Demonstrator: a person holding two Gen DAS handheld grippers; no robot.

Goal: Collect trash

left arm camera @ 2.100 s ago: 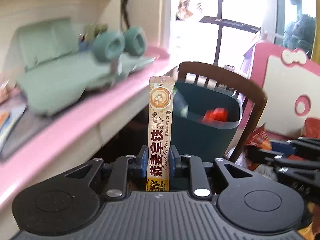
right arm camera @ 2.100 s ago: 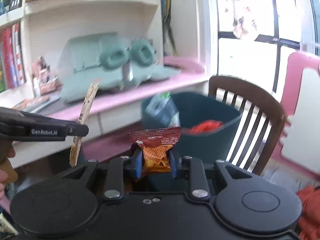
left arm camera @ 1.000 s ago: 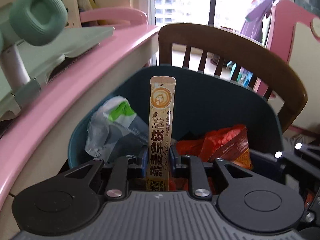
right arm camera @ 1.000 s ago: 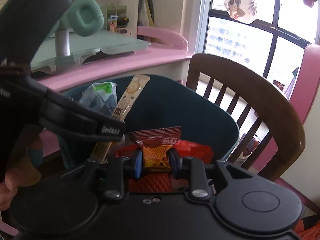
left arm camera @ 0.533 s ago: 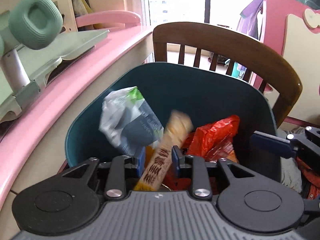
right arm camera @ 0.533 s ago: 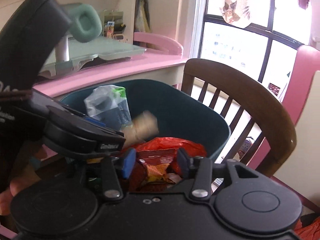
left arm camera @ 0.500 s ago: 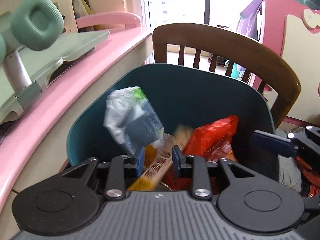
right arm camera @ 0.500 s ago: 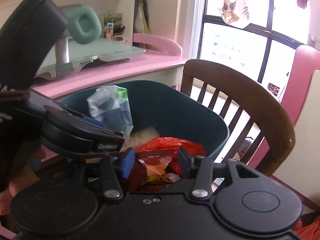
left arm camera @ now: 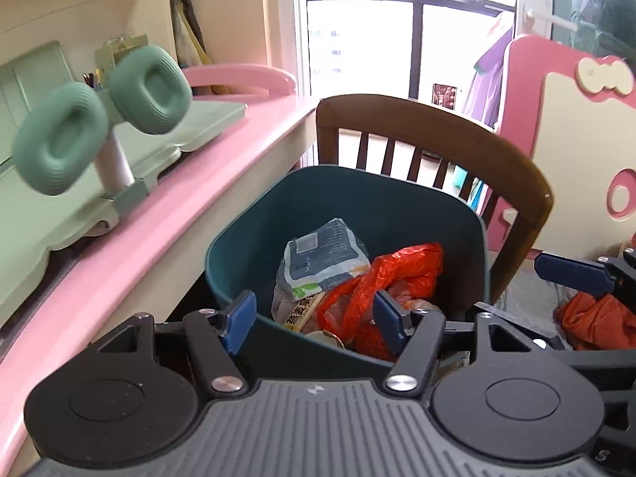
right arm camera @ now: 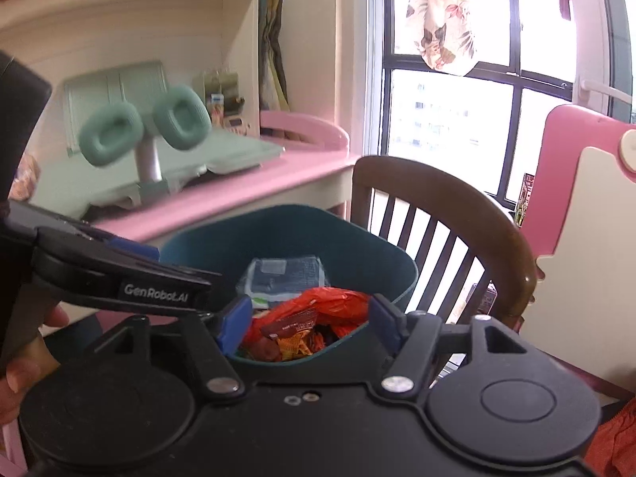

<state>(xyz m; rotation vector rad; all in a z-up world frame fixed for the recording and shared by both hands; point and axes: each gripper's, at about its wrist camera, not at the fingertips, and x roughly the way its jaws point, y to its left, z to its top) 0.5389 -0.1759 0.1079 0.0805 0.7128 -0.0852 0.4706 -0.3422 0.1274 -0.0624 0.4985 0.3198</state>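
Observation:
A dark teal trash bin (left arm camera: 397,206) (right arm camera: 294,222) stands in front of a wooden chair. Inside lie a blue-white plastic wrapper (left arm camera: 322,254), a red plastic bag (left arm camera: 401,274), the coffee stick sachet (left arm camera: 304,312) and a red-brown snack packet (right arm camera: 292,330). My left gripper (left arm camera: 316,320) is open and empty just above the bin's near rim. My right gripper (right arm camera: 308,324) is open and empty, also over the near rim. The left gripper's body (right arm camera: 119,274) shows at the left of the right wrist view.
A pink desk (left arm camera: 167,214) with a green stand and green headphones (left arm camera: 99,131) runs along the left. A brown wooden chair (left arm camera: 437,131) stands behind the bin. A pink and cream panel (left arm camera: 576,139) is at the right. Orange cloth (left arm camera: 596,318) lies on the floor.
Both grippers carried their trash over the bin and opened. The coffee sachet and the snack packet dropped into the bin. Both grippers then drew back and up a little.

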